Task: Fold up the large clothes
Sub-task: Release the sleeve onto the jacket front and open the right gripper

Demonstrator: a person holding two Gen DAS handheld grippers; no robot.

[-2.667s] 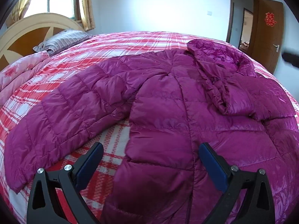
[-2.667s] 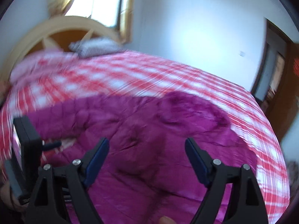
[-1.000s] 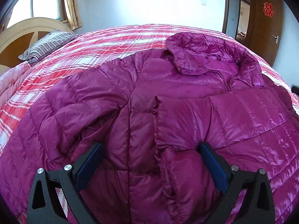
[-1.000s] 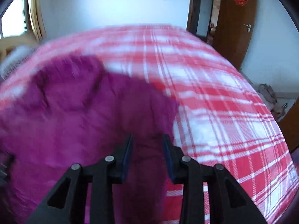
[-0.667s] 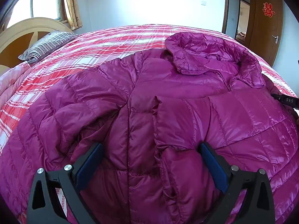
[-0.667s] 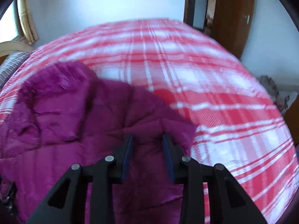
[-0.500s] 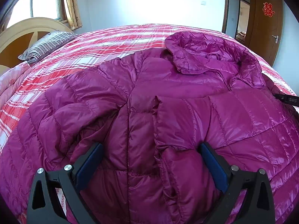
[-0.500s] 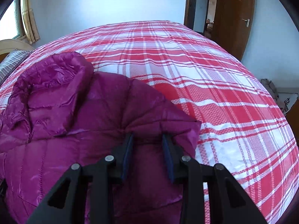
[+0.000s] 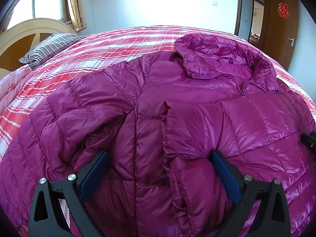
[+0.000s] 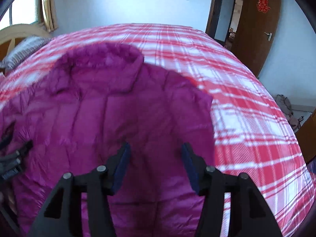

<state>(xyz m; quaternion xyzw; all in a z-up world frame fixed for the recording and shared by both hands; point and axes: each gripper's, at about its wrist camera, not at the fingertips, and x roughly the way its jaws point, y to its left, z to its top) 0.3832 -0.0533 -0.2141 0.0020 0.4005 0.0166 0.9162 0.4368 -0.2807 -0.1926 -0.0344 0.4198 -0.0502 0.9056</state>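
the right gripper, jaws just opened and now apart, lets go of the shiny magenta quilted puffer jacket beneath it, finishing that sleeve fold.

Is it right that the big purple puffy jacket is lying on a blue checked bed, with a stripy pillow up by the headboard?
Not quite. The bed cover is red and white checked, not blue; the left wrist view shows it clearly. The rest holds: the purple puffy jacket lies on it, and the stripy pillow sits up by the headboard.
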